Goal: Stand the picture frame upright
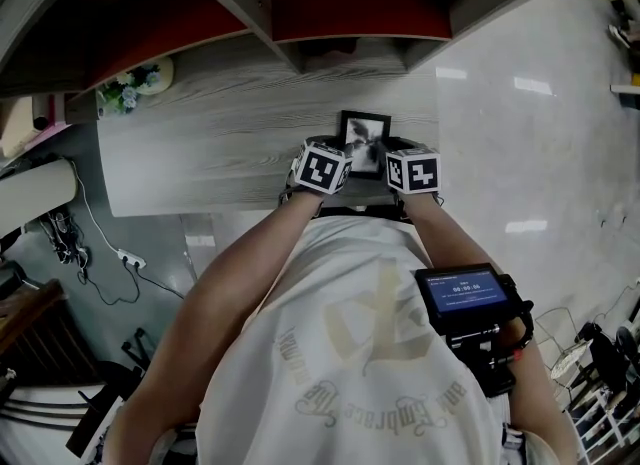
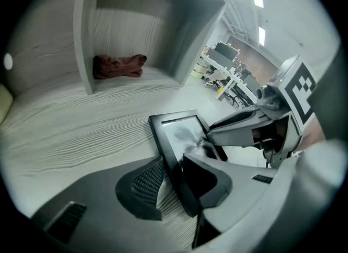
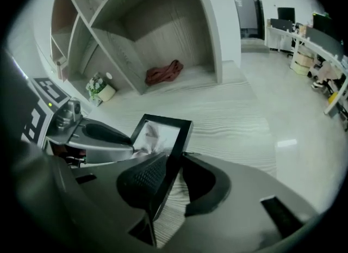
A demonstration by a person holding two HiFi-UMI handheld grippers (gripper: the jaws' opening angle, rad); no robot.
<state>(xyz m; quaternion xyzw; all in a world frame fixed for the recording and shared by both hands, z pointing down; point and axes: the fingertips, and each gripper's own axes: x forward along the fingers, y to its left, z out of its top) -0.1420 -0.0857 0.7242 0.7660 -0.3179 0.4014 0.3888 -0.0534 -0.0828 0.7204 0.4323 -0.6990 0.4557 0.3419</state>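
**Both grippers clamp the picture frame by its side rails**

Lowest in the head view, the person's white shirt (image 1: 350, 353) takes up most of the picture, and a small screen device (image 1: 462, 293) sits on the forearm at lower right. Both arms reach up to the centre, where the two marker cubes stand close side by side.

The left gripper (image 2: 171, 167) has its fingers (image 2: 142, 184) closed to a middling gap on the left rail of the picture frame (image 1: 363, 137). The right gripper (image 3: 175, 162) grips the opposite rail the same way, its ribbed pad flat against the black moulding.

The frame sits between the cubes, near the front edge of the desk (image 1: 220, 133). It appears tilted, with its top edge leaning away. Whether its lower edge rests on the wood cannot be told. Its glass shows a pale, blurred print.

The grey wood-grain desk runs on to the upper left, where a small pot of flowers (image 1: 130, 88) stands. Behind it rises a shelf unit (image 3: 163, 23), and a reddish cloth (image 3: 163, 72) lies crumpled in one open compartment. At the right, the glossy floor (image 1: 530, 103) reflects ceiling lights.
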